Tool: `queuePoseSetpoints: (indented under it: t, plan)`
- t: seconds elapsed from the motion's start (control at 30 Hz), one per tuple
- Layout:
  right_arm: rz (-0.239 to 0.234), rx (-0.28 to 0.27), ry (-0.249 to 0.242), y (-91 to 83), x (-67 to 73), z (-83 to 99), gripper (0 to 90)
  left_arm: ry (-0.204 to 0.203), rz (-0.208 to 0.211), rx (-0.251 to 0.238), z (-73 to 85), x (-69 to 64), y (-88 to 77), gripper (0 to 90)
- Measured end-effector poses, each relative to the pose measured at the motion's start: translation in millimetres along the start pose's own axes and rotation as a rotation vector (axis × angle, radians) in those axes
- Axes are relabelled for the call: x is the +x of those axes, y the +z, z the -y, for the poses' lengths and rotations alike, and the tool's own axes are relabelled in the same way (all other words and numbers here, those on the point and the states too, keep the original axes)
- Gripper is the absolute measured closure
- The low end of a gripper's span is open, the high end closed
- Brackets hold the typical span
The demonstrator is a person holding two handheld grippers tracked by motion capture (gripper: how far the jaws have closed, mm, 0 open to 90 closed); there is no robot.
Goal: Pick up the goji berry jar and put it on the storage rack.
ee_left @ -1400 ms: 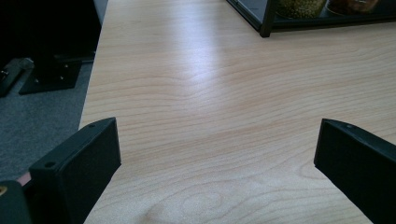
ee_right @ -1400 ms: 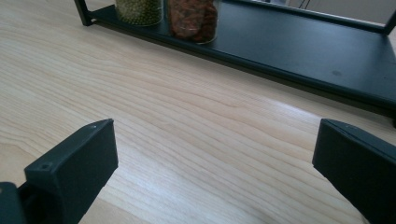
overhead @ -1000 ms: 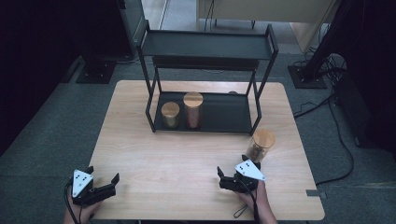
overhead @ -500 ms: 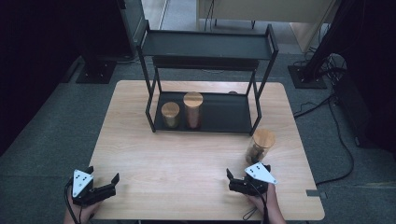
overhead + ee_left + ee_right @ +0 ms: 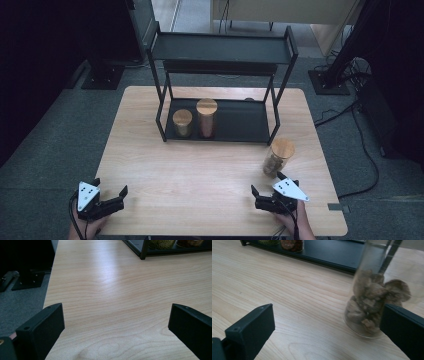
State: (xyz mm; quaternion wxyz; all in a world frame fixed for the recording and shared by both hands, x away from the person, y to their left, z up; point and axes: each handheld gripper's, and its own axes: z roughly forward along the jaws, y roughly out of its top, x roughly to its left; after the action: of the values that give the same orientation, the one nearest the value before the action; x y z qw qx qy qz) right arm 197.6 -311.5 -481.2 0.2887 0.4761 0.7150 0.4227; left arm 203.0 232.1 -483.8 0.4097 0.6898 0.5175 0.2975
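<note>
Pulled back toward near edge w/ right gripper (image 5: 267, 194) since a sec ago, jaws spread wide, nothing held. Left gripper (image 5: 109, 196) parked at near-left corner, also spread, empty. Jar w/ brown chunks (image 5: 276, 156) upright on table (image 5: 210, 170), just beside shelf rack's (image 5: 220, 127) front-right leg. Prob release step done; next likely needs re-reaching for jar or resting.

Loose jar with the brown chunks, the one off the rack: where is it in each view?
High view: the jar stands on the table right of centre, just beyond the right claw.
Left gripper view: not in this picture.
Right gripper view: right side, beside the right jaw.
Shared landmark: the black rack.
</note>
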Motion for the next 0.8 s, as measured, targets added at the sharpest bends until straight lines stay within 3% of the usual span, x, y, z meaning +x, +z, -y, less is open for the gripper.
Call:
queuePoseSetpoints:
  t: [0.23,0.8]
  plan:
    - [0.001,-0.009,0.008,-8.1,-11.5,3.8,0.0,0.0,-0.002,0.0,0.0,-0.2,0.0,0.6]
    - [0.076,0.001,0.016,-26.8,-45.4,14.7,0.0,-0.002,-0.005,0.0,0.0,-0.1,0.0,0.6]
